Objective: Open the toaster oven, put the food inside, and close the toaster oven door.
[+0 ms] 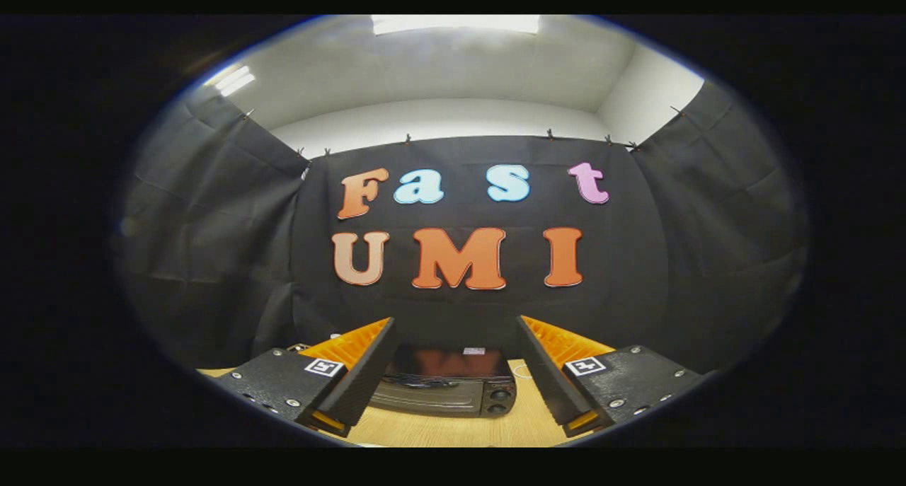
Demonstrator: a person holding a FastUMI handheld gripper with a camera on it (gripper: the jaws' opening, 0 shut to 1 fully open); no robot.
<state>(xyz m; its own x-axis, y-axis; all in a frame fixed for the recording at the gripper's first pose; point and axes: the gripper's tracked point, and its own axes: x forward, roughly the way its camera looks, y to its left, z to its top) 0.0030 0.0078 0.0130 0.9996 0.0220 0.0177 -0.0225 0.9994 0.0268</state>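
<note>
The tool (453, 373) has its two fingers (357, 380) spread wide apart, and nothing is between them but air. The fingers are black with ridged faces and orange backs, and each black block behind them carries a small square black-and-white marker. The toaster oven (446, 385) sits ahead of the fingers, in the gap between them, well apart from both. It is black and boxy with a shiny top, its door is shut, and two round knobs sit at its right side. It stands on a pale wooden bench (453, 429), with bare wood in front of it. A small label on its top is too small to read.
</note>
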